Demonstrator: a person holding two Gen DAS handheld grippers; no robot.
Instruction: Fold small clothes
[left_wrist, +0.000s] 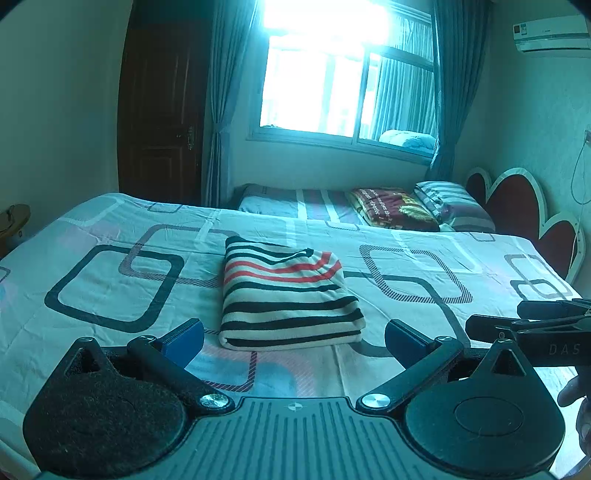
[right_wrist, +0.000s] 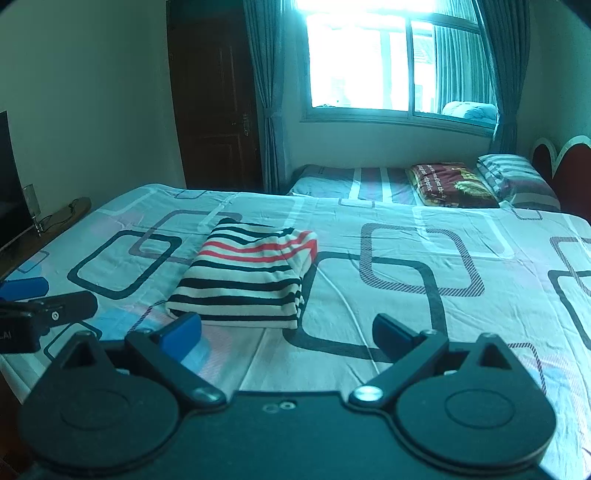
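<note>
Patterned bed (left_wrist: 110, 266) fills the view; folded striped garment (left_wrist: 284, 295) rests on it at centre. Left claw (left_wrist: 293, 338) at six o'clock, right claw (right_wrist: 288, 332) at five o'clock, both released, empty.

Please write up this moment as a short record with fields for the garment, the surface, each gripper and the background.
garment: striped garment, folded into a compact rectangle, black and red stripes on white
surface: bed sheet with a pattern of rounded squares; garment lies on it
left gripper: open, empty, short of the garment's near edge
right gripper: open, empty, apart from the garment
background: window with curtains, dark door, pillows on a second bed
</note>
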